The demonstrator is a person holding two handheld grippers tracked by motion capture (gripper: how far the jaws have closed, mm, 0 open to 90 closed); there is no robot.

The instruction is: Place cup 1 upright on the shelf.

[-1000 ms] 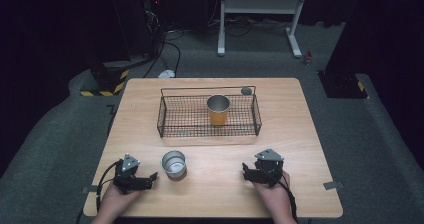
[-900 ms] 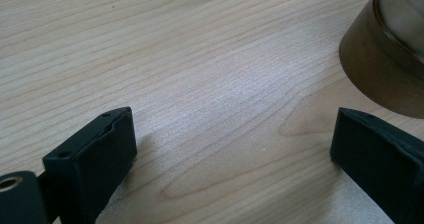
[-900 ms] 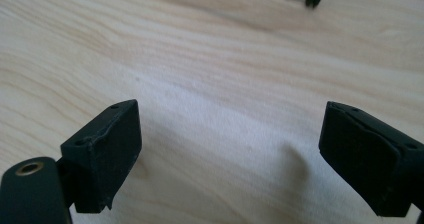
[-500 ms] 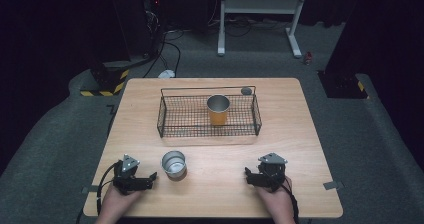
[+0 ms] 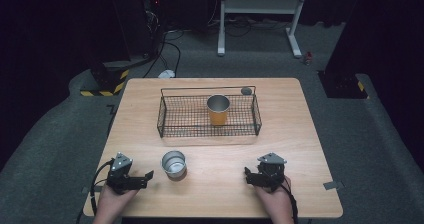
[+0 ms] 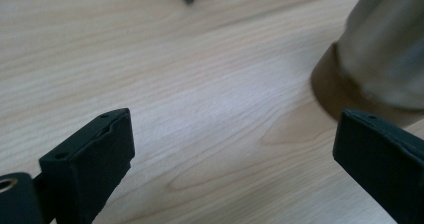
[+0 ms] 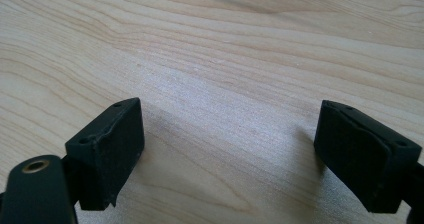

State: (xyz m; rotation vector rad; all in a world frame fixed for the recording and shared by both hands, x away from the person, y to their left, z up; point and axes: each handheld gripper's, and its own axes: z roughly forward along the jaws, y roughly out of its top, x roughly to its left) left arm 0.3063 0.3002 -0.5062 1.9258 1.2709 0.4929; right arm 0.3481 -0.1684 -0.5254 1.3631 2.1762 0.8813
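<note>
High view looks down on a wooden surface (image 5: 300, 134) where the left tongs (image 5: 148, 175) lie near the front edge, jaws apart with nothing between them; they have just been closing a little. A steel cup (image 5: 174, 163) stands upright just beside their tips, with a small gap. The right tongs (image 5: 246, 176) rest well apart on the same front strip, jaws spread wide over bare wood. Behind the cup, a band of open wood separates it from a wire basket (image 5: 170, 126) holding an orange cup (image 5: 218, 110). Left gripper view shows the steel cup (image 6: 385, 59) past the right jaw, not touching
</note>
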